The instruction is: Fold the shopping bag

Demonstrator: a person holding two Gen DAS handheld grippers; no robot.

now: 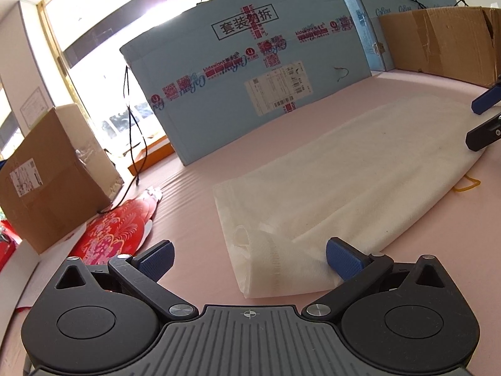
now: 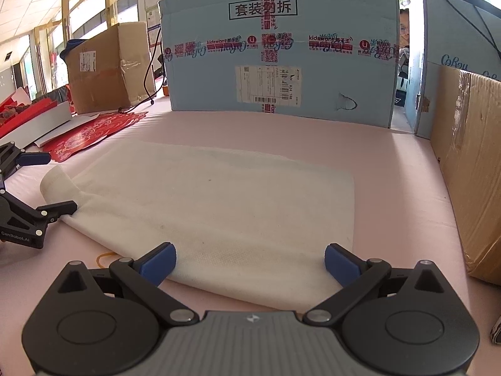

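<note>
From the left wrist, the white shopping bag (image 1: 344,169) lay folded flat on the pink table (image 1: 194,194), running toward 2 o'clock; the left gripper (image 1: 249,258) was released (handle end nearest). From the right wrist, the right gripper (image 2: 250,263) gaped over the bag's near edge, bare table beyond at 12 o'clock before the blue box (image 2: 278,47).

The shopping bag (image 2: 213,200) lies flat on the counter (image 2: 391,169). A large box (image 2: 281,47) stands behind it, cardboard boxes (image 2: 469,172) at far right and far left, and a paper cutting (image 2: 94,134) lies left.
</note>
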